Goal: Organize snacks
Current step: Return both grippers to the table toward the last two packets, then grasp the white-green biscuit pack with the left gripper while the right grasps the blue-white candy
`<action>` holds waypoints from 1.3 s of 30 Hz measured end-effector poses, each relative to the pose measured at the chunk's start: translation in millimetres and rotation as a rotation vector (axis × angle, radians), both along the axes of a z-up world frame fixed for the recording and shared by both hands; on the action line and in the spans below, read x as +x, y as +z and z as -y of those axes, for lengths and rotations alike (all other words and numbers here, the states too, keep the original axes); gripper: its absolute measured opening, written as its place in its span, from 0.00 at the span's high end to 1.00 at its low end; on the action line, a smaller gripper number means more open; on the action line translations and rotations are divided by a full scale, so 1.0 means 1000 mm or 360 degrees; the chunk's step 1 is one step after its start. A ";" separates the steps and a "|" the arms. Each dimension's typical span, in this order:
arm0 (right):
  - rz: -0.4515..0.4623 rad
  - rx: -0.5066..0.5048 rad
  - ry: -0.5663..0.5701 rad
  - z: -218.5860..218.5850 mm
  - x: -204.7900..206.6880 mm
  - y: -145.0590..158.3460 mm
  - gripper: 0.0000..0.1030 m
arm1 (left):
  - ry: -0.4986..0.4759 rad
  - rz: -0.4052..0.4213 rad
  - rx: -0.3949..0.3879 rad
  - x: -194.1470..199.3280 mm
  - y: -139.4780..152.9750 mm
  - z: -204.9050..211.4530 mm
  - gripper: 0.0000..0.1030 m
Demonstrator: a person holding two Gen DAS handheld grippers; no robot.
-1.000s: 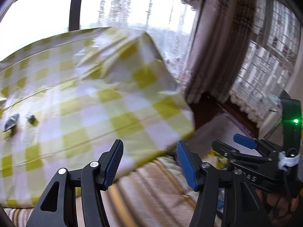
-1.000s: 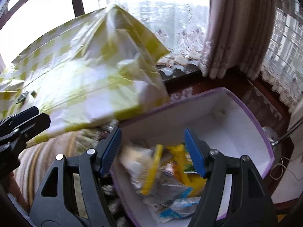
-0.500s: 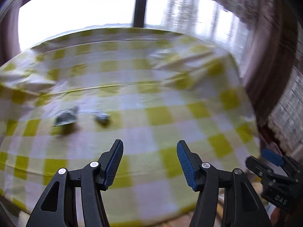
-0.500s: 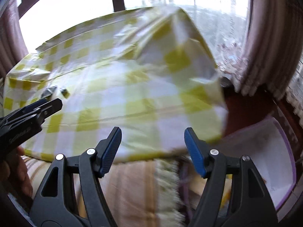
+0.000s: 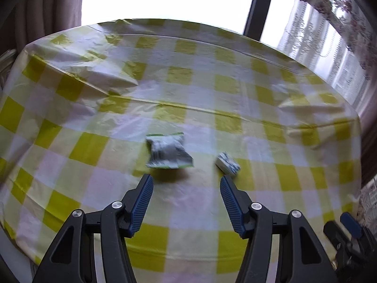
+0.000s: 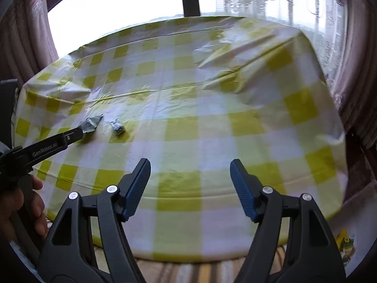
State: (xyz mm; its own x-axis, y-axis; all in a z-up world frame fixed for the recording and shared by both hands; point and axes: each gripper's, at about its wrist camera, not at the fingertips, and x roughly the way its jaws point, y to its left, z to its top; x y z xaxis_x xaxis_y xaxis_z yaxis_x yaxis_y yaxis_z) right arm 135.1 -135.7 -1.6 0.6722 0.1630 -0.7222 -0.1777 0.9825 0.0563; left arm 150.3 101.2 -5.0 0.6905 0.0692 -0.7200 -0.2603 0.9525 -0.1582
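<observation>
- My left hand-held gripper (image 5: 186, 194) is spread wide and empty; the silver snack packet (image 5: 167, 151) lies on the tabletop (image 5: 259, 108) just ahead of its left finger.
- The packet looks light, crinkly and slippery, so I'd pinch across its puffed middle.
- A small wrapped snack (image 5: 227, 162) sits just ahead of the right finger.
- My right hand-held gripper (image 6: 190, 185) is also wide and empty.

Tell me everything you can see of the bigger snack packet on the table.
The bigger snack packet is a small, crinkled pillow pouch, silvery grey with dark print and green edges, apparently foil or plastic. It looks sealed and lies flat on the checked tablecloth, just ahead of the open left gripper, untouched, apart from the smaller packet.
</observation>
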 end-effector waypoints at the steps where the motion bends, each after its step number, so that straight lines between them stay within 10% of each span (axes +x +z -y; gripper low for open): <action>1: 0.0000 -0.0006 0.0010 -0.003 0.001 -0.001 0.29 | 0.0012 0.0005 0.0008 0.003 0.000 -0.002 0.34; 20: -0.0021 -0.0011 0.0068 -0.044 0.033 -0.019 0.28 | 0.0062 -0.0116 0.0021 0.068 -0.038 -0.027 0.31; 24: -0.0030 -0.0017 0.0076 -0.051 0.039 -0.024 0.28 | 0.0029 -0.0105 0.0109 0.075 -0.043 -0.025 0.48; 39: -0.0051 -0.0115 0.0246 -0.108 0.078 -0.042 0.28 | 0.0024 -0.0036 -0.0020 0.049 -0.041 -0.043 0.51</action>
State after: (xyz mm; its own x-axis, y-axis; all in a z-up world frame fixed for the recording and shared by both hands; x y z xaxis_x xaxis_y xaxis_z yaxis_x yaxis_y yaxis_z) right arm 212.7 -27.3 -43.3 0.6196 0.2098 -0.7564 -0.3264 0.9452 -0.0052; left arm 199.5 143.8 -46.3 0.6731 0.0699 -0.7363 -0.2781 0.9464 -0.1643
